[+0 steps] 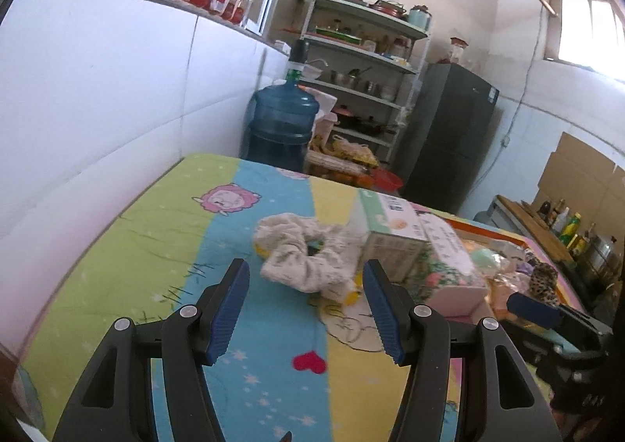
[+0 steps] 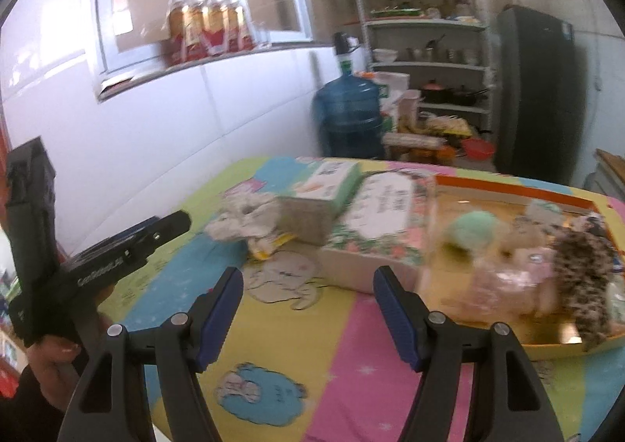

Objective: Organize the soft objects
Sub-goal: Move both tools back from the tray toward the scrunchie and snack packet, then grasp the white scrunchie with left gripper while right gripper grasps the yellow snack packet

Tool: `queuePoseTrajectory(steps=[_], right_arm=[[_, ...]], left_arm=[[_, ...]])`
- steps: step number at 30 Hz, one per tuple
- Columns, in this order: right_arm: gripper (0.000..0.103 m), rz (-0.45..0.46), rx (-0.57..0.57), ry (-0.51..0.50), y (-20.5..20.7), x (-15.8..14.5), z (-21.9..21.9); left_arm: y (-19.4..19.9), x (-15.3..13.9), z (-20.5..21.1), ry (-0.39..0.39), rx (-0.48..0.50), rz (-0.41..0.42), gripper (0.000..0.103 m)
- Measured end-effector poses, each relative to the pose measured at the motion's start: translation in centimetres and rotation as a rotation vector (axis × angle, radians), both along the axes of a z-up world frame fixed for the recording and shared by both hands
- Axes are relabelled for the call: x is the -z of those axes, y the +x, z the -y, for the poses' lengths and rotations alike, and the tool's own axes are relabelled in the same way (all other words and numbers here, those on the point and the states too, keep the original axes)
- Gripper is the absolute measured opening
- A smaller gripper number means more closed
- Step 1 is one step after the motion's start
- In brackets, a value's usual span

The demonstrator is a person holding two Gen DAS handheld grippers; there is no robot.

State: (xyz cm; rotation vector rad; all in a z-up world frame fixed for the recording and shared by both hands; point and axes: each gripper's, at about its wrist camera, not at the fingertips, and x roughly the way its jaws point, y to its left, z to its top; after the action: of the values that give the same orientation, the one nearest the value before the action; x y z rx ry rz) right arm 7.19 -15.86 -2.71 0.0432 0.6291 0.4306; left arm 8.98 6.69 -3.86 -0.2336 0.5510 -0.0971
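Note:
A cream fluffy scrunchie lies on the cartoon-print cloth just ahead of my left gripper, which stands open and empty. In the right wrist view the same scrunchie rests on a yellow item next to a green tissue box. My right gripper is open with nothing between its pads. An orange tray to its right holds a green pompom, a pink soft piece and a leopard-print scrunchie. The left gripper shows at the left, held by a hand.
A floral box sits between the tissue box and the tray. Behind the table stand a blue water jug, a loaded shelf rack and a dark fridge. A white wall runs along the left edge.

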Motion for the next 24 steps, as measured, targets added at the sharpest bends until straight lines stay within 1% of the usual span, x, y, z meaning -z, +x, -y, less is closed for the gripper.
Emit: queuePoseTrajectory(steps=[2, 4, 8, 12, 15, 16, 17, 18, 19, 20, 24], right_arm=[[0.069, -0.009, -0.022, -0.007, 0.3, 0.3, -1.1], [0.069, -0.015, -0.036, -0.011, 0.4, 0.6, -1.9], [0.069, -0.025, -0.046, -0.02, 0.8, 1.0, -2.8], [0.069, -0.04, -0.047, -0.025, 1.4, 1.5, -2.9], [0.069, -0.047, -0.05, -0.028, 1.7, 1.8, -2.9], [0.069, -0.05, -0.052, -0.03, 1.9, 1.9, -2.9], [0.069, -0.052, -0.054, -0.031, 2.0, 2.0, -2.9], [0.069, -0.054, -0.054, -0.033, 2.1, 2.1, -3.0], [0.069, -0.058, -0.057, -0.033, 2.3, 2.2, -3.0], [0.069, -0.06, -0.061, -0.03, 2.4, 2.2, -3.0], [0.069, -0.069, -0.086, -0.023, 2.9, 2.4, -3.5]], left_arm=[[0.5, 0.1, -0.2, 0.005, -0.002, -0.003, 0.062], [1.7, 0.4, -0.6, -0.006, 0.001, -0.02, 0.062], [4.3, 1.4, -0.6, -0.012, 0.008, -0.077, 0.062], [7.1, 2.3, 0.3, 0.023, -0.006, -0.129, 0.062], [8.8, 2.7, 0.6, 0.025, -0.008, -0.154, 0.061], [9.3, 2.9, 0.6, 0.02, -0.008, -0.165, 0.059], [9.7, 3.3, 0.6, 0.021, -0.01, -0.179, 0.05], [10.0, 3.5, 0.7, 0.021, -0.012, -0.189, 0.038], [10.3, 3.9, 0.6, 0.019, -0.009, -0.202, 0.033], [10.5, 4.1, 0.6, 0.014, -0.002, -0.208, 0.025], [10.4, 4.2, 0.3, 0.0, 0.009, -0.191, 0.016]])
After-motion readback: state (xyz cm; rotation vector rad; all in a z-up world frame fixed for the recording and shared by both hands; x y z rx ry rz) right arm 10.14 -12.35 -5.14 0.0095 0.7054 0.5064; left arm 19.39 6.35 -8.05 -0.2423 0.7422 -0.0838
